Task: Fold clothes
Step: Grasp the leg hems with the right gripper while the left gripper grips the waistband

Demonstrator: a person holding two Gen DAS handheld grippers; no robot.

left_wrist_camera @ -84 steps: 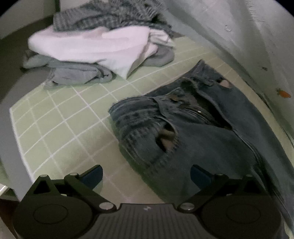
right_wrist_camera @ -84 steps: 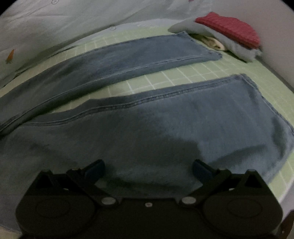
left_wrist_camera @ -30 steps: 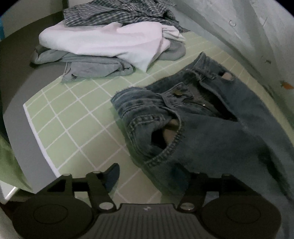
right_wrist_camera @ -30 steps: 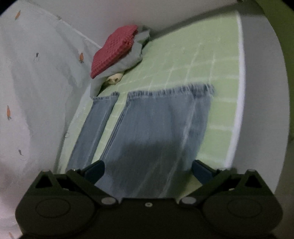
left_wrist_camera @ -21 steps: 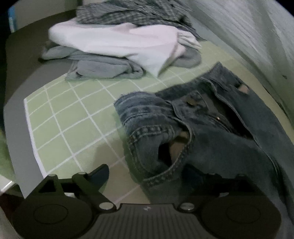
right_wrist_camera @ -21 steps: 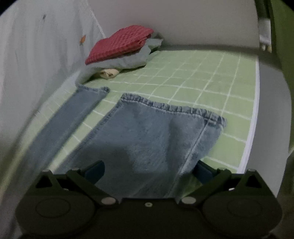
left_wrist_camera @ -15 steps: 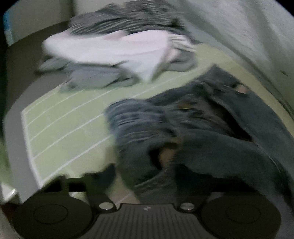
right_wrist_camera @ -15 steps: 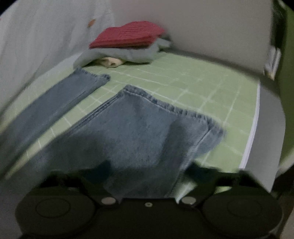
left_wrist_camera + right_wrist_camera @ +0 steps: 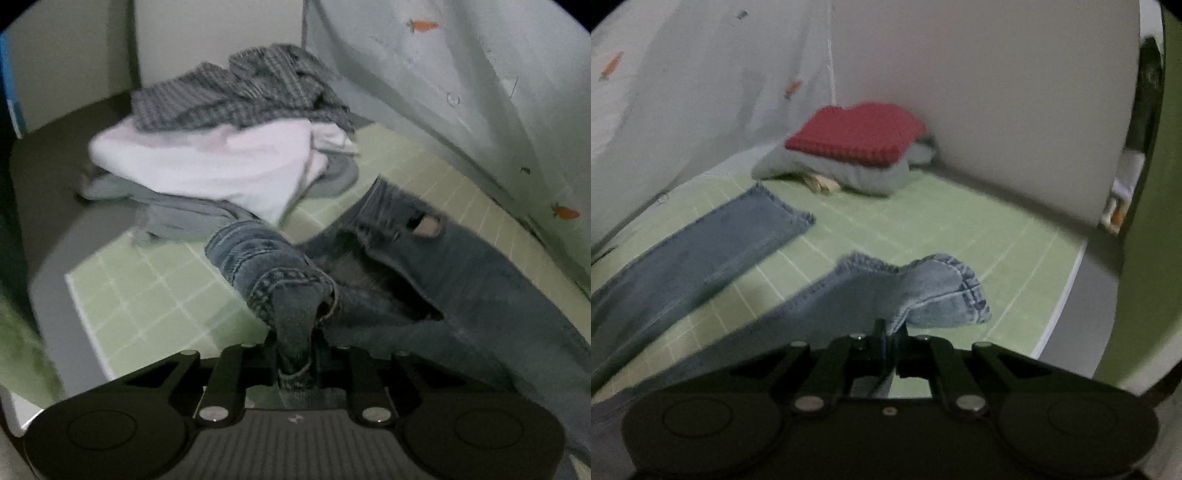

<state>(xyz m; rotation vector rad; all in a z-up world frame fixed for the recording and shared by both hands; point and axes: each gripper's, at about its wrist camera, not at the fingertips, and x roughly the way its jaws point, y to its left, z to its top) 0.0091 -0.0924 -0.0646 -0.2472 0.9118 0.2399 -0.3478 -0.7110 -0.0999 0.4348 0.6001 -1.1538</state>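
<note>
Gripping: both tools have their fingers pressed together on denim.
Left tool (image 9: 295, 363): pinching the waistband corner of the jeans (image 9: 461, 273); the fabric bunches up and rises from the green checked mat (image 9: 147, 291).
Right tool (image 9: 890, 341): pinching the near leg hem (image 9: 934, 291) at its edge; the cuff is lifted and curled over, off the mat (image 9: 960, 229).
Far leg (image 9: 713, 236): flat on the mat, apart from the near leg, hem pointing toward the folded stack.
Jeans body: open waist faces up, rest lying on the mat along the carrot-print curtain (image 9: 480, 92).
Unfolded pile (image 9: 229, 147): checked shirt on white and grey garments, behind the waistband.
Folded stack (image 9: 857, 155): red knit on grey, by the wall.
</note>
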